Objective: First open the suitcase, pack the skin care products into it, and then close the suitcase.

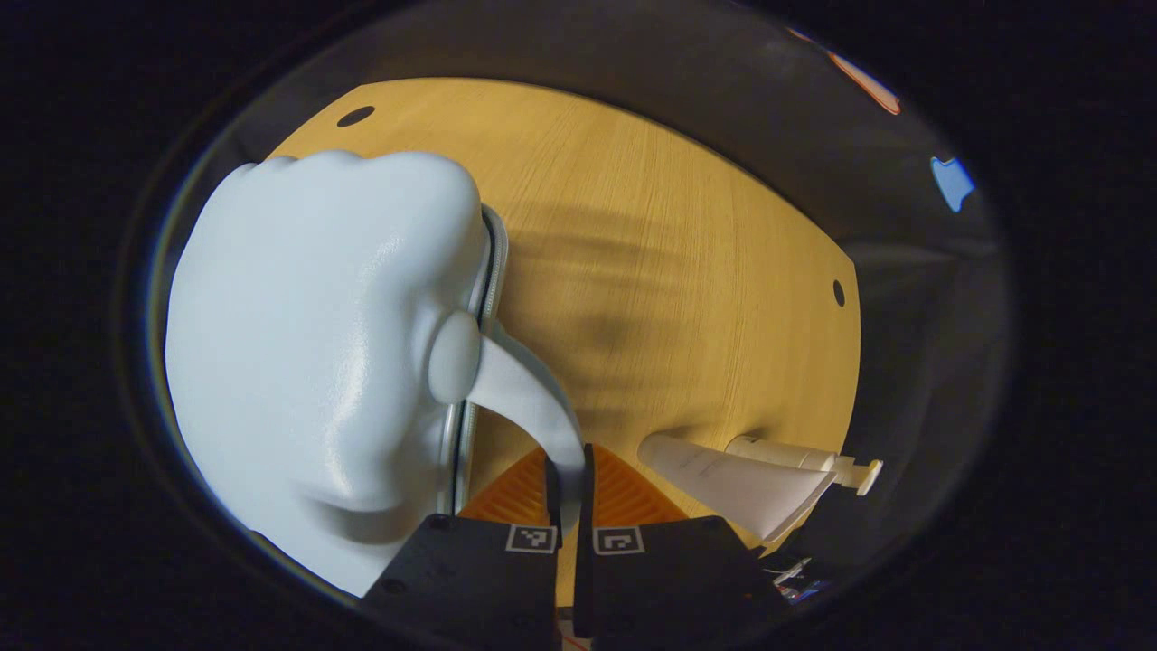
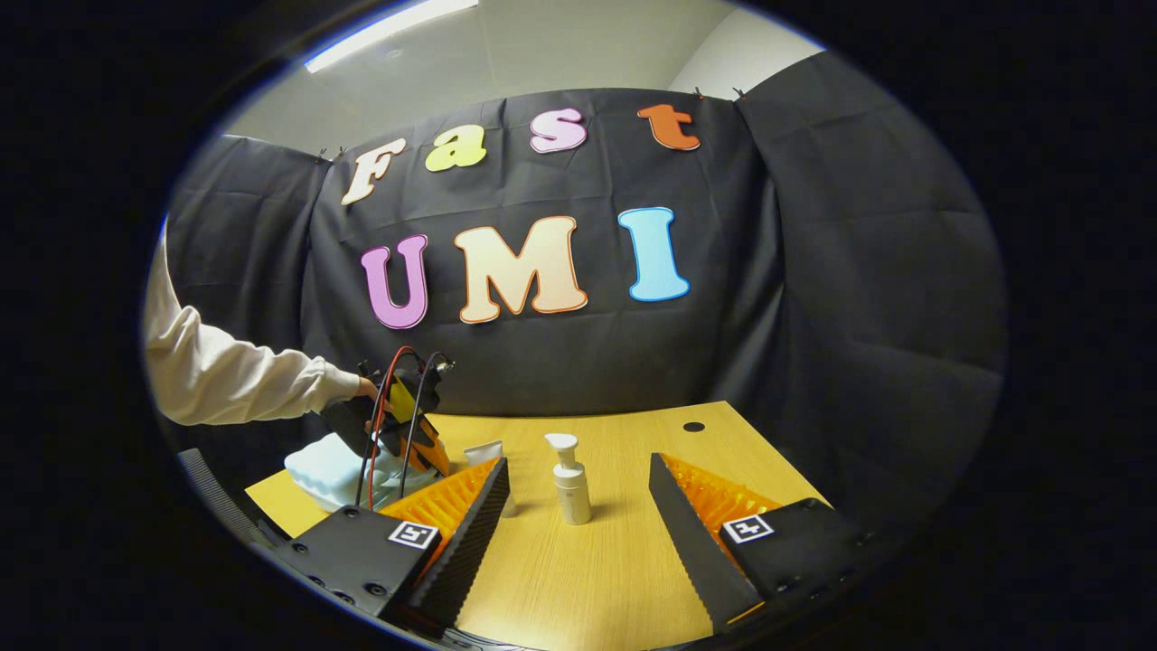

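One pale blue, glossy hard-shell suitcase (image 1: 316, 362) is seen lying on the light wooden table (image 1: 669, 262) in the left gripper view, with its zip seam running along the edge nearest the table's middle. A pale blue curved handle strap (image 1: 529, 398) reaches from the suitcase's side down into the left gripper (image 1: 569, 475), whose two fingers are drawn tightly together on it, with almost no gap between them. Two skin care products are counted on the table to the right of that gripper: one white squeeze tube (image 1: 737, 484) and, just behind it, one white pump bottle (image 1: 795, 455), which appear to touch, though the fisheye edge makes this uncertain. In the right gripper view the right gripper (image 2: 578, 502) is held wide apart with nothing between its fingers; the pump bottle stands upright between them, farther off. The left gripper is seen there too, held by a person's hand in a cream sleeve (image 2: 226, 380), down at the suitcase
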Demonstrator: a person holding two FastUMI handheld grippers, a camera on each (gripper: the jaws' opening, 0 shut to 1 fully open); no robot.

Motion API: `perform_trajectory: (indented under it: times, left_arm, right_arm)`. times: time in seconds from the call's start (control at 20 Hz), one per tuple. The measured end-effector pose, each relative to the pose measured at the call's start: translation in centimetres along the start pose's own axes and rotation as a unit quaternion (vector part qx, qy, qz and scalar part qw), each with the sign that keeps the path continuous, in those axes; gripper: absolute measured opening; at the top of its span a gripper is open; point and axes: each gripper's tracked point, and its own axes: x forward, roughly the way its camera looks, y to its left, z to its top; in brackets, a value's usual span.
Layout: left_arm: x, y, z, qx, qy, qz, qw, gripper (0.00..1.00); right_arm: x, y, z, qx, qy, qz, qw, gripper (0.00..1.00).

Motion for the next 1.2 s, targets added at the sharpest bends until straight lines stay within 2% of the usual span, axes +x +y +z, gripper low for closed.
perform_trajectory:
  times: [0.1,0.25,0.5,0.65,0.75,0.85,1.0,1.2]
  left_arm:
    - [-0.5,0.2,0.5,0.021,-0.01,0.001,1.0,0.0]
    - [-1.5,-0.3,0.7,0.01,-0.011,-0.024,1.0,0.0]
    - [-5.7,-1.8,3.1,-0.035,-0.046,-0.117,0.991,0.0]
    - [-9.5,-2.3,4.8,-0.069,-0.09,-0.185,0.976,0.0]
    - [-12.9,-1.8,6.1,-0.097,-0.122,-0.229,0.961,0.0]
    - [-16.0,-0.4,7.5,-0.117,-0.154,-0.262,0.946,0.0]
    - [-21.0,3.6,9.1,-0.137,-0.2,-0.285,0.927,0.0]
    - [-25.3,9.2,9.8,-0.154,-0.258,-0.272,0.914,0.0]
  right_arm:
    - [0.0,0.3,-0.1,0.0,0.001,0.002,1.0,0.98]
    - [-0.3,0.7,-0.1,-0.003,0.001,0.004,1.0,0.98]
    - [-0.3,1.7,0.1,-0.008,0.0,0.011,1.0,0.98]
    - [0.0,3.2,0.5,-0.016,-0.002,0.025,1.0,0.98]
    - [0.0,4.2,1.2,-0.025,-0.011,0.033,0.999,0.96]
    - [0.1,5.1,1.9,-0.031,-0.023,0.039,0.999,0.98]
    - [0.3,6.5,2.6,-0.035,-0.03,0.047,0.998,0.96]
    - [0.6,8.5,3.4,-0.043,-0.04,0.056,0.997,0.98]
